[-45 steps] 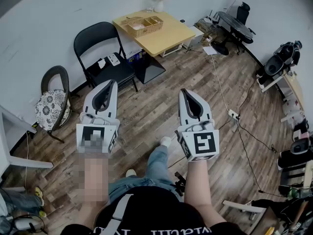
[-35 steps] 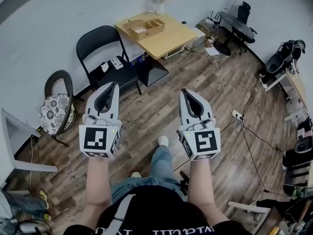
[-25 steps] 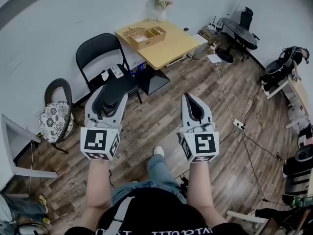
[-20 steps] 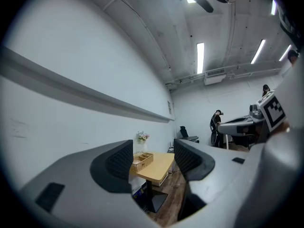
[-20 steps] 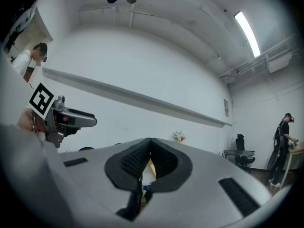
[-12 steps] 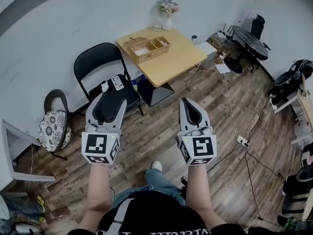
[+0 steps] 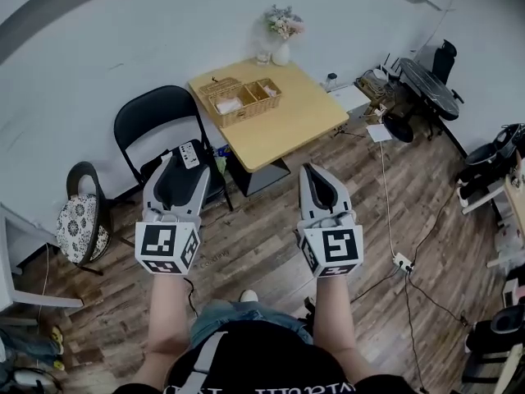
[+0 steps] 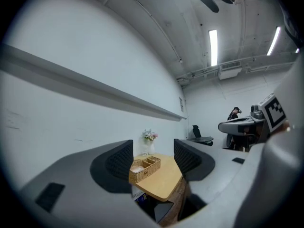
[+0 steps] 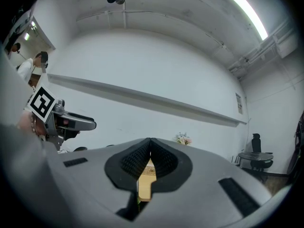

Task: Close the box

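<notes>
A wicker box [image 7: 240, 99] with open compartments sits on a light wooden table [image 7: 295, 125] by the far wall. Both grippers are held out in front of the person, well short of the table and above the wood floor. My left gripper [image 7: 184, 159] is open with nothing between its jaws; in the left gripper view the left gripper [image 8: 153, 158] frames the distant wicker box [image 8: 145, 169] and table [image 8: 166, 184]. My right gripper [image 7: 314, 171] is shut on nothing; in the right gripper view the right gripper [image 9: 150, 149] hides all but a strip of the table [image 9: 146, 183].
A vase of flowers [image 7: 281, 35] stands at the table's back edge. A black folding chair [image 7: 160, 125] is left of the table, and a cushioned chair [image 7: 78, 220] sits further left. Cables and a power strip [image 7: 402, 262] lie on the floor at right, near black furniture [image 7: 431, 80].
The person has walked forward, so the table and box are nearer and more central. The left gripper's jaws have spread open; the right gripper has stayed shut.
</notes>
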Tool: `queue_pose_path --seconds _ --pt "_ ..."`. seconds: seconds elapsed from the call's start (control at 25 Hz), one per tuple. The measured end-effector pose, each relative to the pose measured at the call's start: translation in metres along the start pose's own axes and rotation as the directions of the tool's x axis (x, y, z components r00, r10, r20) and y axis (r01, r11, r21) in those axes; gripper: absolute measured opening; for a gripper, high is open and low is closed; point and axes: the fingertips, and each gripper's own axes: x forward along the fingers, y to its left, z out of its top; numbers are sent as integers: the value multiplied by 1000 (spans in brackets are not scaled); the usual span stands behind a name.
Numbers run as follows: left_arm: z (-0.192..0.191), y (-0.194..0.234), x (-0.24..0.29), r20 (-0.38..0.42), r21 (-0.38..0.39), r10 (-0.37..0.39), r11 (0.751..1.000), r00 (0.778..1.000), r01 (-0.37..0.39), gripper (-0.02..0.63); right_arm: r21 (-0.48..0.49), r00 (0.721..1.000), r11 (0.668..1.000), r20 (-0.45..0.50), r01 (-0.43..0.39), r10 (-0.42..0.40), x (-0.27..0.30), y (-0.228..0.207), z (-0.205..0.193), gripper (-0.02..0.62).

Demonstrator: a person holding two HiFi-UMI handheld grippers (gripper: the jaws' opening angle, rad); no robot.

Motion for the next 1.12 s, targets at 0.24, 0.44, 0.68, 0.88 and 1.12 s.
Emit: queue_pose_path --seconds 0.24,0.44,0.68,0.88,1.12 --pt "-12 -3 26 -13 -17 14 1000 1000 -15 258 -6 1000 1000 -24 -20 20 13 -16 -16 14" --pt "-20 3 43 -18 -27 23 999 1000 -24 258 -8 999 1000 -33 -22 21 28 -26 -23 15" --pt "-30 24 76 -19 -37 25 999 1000 -26 258 -16 999 1000 -47 -18 17 62 -33 -33 15" --pt "-36 48 116 -21 -31 5 1000 1000 -6 258 -12 999 1000 -48 1 -1 107 -45 -38 15" --pt "-39 98 168 -16 -38 8 999 1000 -9 257 -22 999 999 -45 -24 23 181 -38 -36 15"
